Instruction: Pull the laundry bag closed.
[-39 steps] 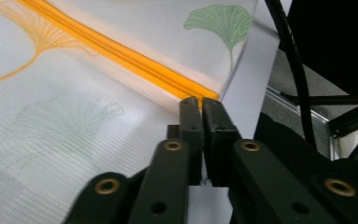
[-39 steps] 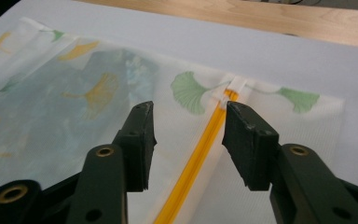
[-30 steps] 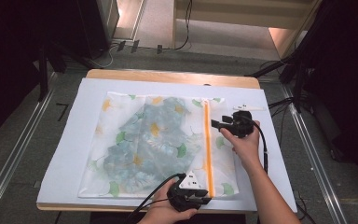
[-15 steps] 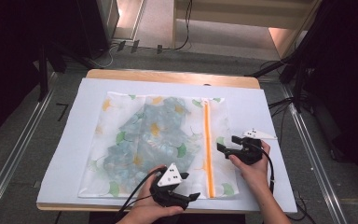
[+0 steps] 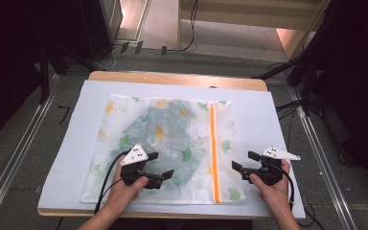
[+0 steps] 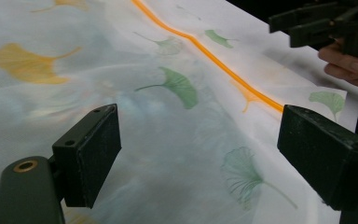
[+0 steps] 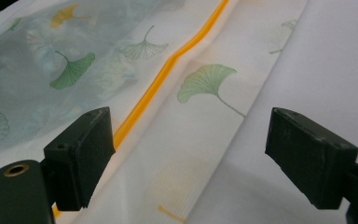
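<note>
A white mesh bag (image 5: pixel 167 143) printed with green and yellow ginkgo leaves lies flat on the table, with blue-grey cloth showing through it. An orange zipper (image 5: pixel 214 153) runs front to back near its right side, also the zipper (image 6: pixel 214 58) and the zipper (image 7: pixel 163 77). My left gripper (image 5: pixel 160 165) hovers open over the bag's front part, its jaws wide apart above the bag (image 6: pixel 177 140). My right gripper (image 5: pixel 242 163) is open at the bag's right edge, jaws straddling the bag (image 7: pixel 205 140) beside the zipper. Neither holds anything.
A white sheet (image 5: pixel 268 120) covers the wooden table (image 5: pixel 172 79). Metal rails (image 5: pixel 19 143) run along both sides on the floor. The person's right hand and the other gripper (image 6: pixel 335 28) appear at the upper right of the left gripper view.
My left gripper has moved left and forward onto the bag's front. My right gripper has pulled back from the zipper's far part to the bag's front right edge.
</note>
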A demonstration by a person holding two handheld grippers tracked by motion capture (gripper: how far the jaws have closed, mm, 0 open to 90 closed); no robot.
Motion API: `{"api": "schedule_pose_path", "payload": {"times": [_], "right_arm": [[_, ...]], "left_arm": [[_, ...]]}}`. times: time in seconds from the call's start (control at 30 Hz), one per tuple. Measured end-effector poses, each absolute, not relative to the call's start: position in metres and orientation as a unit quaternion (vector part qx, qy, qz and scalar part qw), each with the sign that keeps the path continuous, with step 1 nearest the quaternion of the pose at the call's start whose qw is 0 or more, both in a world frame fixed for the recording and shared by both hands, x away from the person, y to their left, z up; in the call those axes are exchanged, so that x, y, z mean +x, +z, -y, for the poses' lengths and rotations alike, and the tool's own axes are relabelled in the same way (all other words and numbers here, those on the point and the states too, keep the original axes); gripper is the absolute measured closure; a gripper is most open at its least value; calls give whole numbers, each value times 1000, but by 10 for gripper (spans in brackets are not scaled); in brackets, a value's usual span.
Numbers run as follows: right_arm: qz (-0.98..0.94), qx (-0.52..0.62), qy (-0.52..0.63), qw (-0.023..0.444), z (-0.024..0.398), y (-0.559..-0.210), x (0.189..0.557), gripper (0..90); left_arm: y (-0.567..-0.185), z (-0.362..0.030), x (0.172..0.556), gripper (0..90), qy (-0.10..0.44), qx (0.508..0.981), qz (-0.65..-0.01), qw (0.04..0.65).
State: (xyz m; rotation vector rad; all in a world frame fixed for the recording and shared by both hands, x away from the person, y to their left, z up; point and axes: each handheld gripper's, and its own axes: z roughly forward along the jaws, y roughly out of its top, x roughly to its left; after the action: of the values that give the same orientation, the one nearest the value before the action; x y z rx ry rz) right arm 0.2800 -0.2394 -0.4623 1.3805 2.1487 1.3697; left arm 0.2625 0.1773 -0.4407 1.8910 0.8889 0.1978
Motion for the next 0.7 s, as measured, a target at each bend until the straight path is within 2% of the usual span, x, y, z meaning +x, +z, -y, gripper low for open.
{"api": "schedule_pose_path", "payload": {"times": [0.7], "right_arm": [[-725,491,462,140,274,-460,241,153]], "left_arm": [[-439,-287,254,139,152,754,-443,461]]}}
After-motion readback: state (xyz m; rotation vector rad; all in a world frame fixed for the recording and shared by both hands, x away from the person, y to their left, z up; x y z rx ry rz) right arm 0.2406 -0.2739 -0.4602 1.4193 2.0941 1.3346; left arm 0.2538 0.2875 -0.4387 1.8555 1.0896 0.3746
